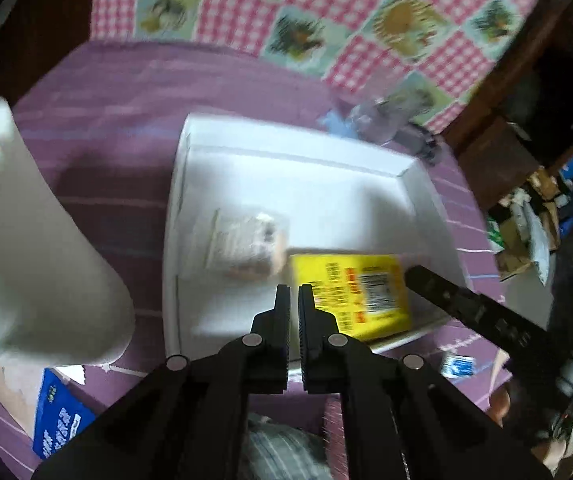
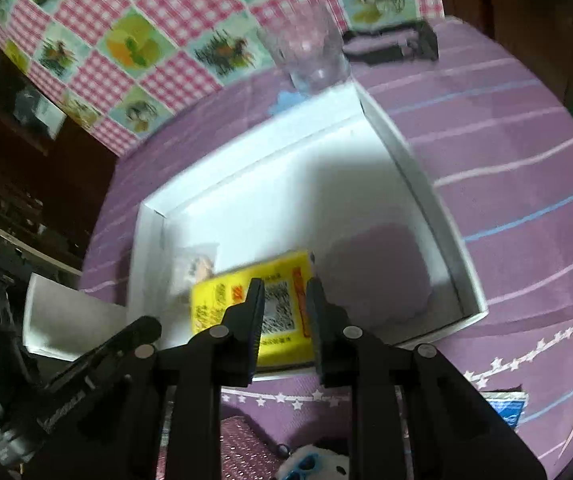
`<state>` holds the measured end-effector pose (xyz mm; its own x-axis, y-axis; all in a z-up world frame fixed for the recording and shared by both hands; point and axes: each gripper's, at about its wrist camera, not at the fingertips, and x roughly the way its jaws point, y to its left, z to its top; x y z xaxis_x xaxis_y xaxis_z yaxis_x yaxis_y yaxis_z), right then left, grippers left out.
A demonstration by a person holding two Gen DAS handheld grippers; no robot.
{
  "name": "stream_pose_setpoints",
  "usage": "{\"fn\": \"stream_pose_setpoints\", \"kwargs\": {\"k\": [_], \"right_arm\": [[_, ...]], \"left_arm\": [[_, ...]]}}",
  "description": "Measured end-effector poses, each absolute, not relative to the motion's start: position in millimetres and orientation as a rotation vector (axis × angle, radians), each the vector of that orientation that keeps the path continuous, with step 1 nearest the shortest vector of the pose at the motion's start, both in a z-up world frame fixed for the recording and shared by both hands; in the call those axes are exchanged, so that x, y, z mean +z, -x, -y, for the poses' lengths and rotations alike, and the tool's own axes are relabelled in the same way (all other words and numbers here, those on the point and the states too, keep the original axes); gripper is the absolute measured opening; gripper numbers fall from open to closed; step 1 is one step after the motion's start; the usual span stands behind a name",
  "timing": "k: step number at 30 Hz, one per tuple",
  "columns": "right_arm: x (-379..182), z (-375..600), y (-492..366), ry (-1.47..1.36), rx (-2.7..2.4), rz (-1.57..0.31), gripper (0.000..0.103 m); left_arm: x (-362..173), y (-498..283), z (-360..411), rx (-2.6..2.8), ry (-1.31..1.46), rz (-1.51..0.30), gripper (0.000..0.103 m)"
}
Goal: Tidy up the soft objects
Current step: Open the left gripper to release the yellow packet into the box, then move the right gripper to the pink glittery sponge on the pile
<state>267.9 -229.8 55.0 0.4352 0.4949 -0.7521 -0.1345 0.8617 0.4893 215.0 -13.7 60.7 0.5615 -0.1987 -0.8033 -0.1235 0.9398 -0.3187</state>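
White lid (image 1: 34,240): left of the box, on the purple striped cloth (image 1: 118,92).
Left gripper (image 1: 293,300): pressed together, nothing between its fingers, above the box's near edge.
White box (image 2: 426,184): open, middle of the cloth.
Clear packet (image 1: 246,240): inside, left part.
Yellow packet (image 1: 358,292): inside, near edge, right of the clear packet.
Right gripper (image 2: 285,292): narrowly parted, empty, over the yellow packet.
Glass tumbler (image 2: 310,52): just beyond the box's far corner.
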Motion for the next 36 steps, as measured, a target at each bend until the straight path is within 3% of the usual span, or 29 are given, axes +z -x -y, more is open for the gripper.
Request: {"fn": "stream_pose_setpoints", "kwargs": {"k": [3, 5, 6, 7, 8, 10, 12, 19, 36], "right_arm": [[74.3, 234.3, -259.5, -0.382, 0.438, -0.983, 0.023], [90.8, 235.6, -250.6, -0.357, 0.455, -0.918, 0.024], [101.5, 234.7, -244.2, -0.327, 0.463, -0.873, 0.027], [109.2, 232.8, -239.3, -0.304, 0.468, -0.831, 0.033], [117.3, 232.3, -233.5, -0.287, 0.468, -0.78, 0.039], [131.1, 235.4, -217.7, -0.288, 0.451, -0.64, 0.076], [138.7, 241.6, -203.6, -0.324, 0.417, -0.523, 0.089], [145.5, 252.7, -202.5, -0.382, 0.361, -0.552, 0.09], [141.9, 256.5, -116.2, -0.123, 0.381, -0.594, 0.09]], "left_arm": [[81.2, -201.8, 25.4, -0.056, 0.267, -0.904, 0.02], [94.0, -191.9, 33.0, -0.047, 0.215, -0.825, 0.057], [101.0, -183.3, 34.8, -0.043, 0.2, -0.767, 0.066], [107.1, -174.1, 36.2, -0.042, 0.189, -0.704, 0.083], [112.3, -165.1, 37.7, -0.043, 0.176, -0.643, 0.085], [118.1, -154.3, 39.2, -0.04, 0.163, -0.575, 0.085], [122.1, -145.1, 35.5, -0.025, 0.163, -0.554, 0.085], [124.6, -115.5, 21.4, 0.04, 0.183, -0.559, 0.085], [100.2, -39.7, 12.3, 0.04, 0.092, -0.579, 0.085]]}}
